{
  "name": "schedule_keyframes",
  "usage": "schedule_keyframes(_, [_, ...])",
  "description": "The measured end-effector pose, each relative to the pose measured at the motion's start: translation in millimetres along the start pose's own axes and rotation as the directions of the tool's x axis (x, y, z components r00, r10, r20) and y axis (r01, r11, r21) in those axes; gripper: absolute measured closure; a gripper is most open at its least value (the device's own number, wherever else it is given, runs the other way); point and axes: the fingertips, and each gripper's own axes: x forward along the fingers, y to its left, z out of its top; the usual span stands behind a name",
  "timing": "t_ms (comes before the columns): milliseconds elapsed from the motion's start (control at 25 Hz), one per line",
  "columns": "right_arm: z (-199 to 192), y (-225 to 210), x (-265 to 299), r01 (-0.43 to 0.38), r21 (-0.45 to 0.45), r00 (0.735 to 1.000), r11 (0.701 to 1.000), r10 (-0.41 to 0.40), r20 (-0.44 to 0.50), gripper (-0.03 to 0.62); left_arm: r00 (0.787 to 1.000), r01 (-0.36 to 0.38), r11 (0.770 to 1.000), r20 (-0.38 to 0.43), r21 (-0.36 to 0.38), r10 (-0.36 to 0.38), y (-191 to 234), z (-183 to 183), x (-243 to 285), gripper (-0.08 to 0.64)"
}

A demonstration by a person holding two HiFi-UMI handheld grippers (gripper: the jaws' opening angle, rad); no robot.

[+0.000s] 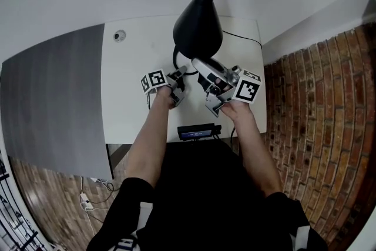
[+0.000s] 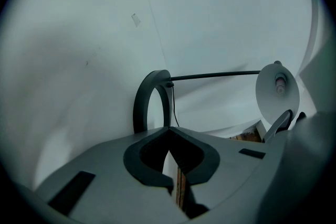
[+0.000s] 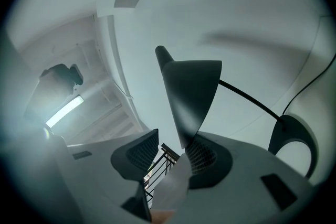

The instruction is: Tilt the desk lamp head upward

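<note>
The black desk lamp head [image 1: 198, 29] hangs close under the head camera, above the white desk [image 1: 126, 97]. In the right gripper view its dark cone [image 3: 189, 97] points down between the jaws of my right gripper [image 3: 170, 144]. The rim rests against the right-hand pad and the other pad stands clear, so this gripper [image 1: 201, 66] is open. The left gripper view shows the shade's pale inside [image 2: 277, 93], the thin arm [image 2: 215, 76] and the ring-shaped base [image 2: 152, 99]. My left gripper [image 2: 169, 129] is shut on nothing, just short of that ring [image 1: 179, 76].
A black cable [image 1: 244, 37] runs across the desk's far right. A round grommet [image 1: 120, 36] sits at its far left corner and a small dark device [image 1: 197, 132] at the near edge. A grey panel [image 1: 53, 97] lies to the left, brick floor [image 1: 317, 97] to the right.
</note>
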Motion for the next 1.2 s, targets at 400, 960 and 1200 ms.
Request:
schedule_keyframes(400, [-0.8, -0.1, 2.8, -0.019, 0.002, 1.000, 1.000, 0.019, 0.009, 0.448, 1.000, -0.002, 1.000, -0.003, -0.004, 0.002, 4.1, -1.5, 0.2, 0.548])
schedule_keyframes(960, [-1.5, 43.1, -3.7, -0.103, -0.022, 0.995, 0.994, 0.103, 0.006, 0.448, 1.000, -0.004, 1.000, -0.004, -0.003, 0.004, 4.9, -2.8, 0.9, 0.549])
schedule_keyframes(1200, [3.2, 64.6, -2.3, -0.131, -0.062, 0.991, 0.989, 0.131, 0.003, 0.448, 1.000, -0.004, 1.000, -0.004, -0.001, 0.004, 6.0, -1.1, 1.0, 0.549])
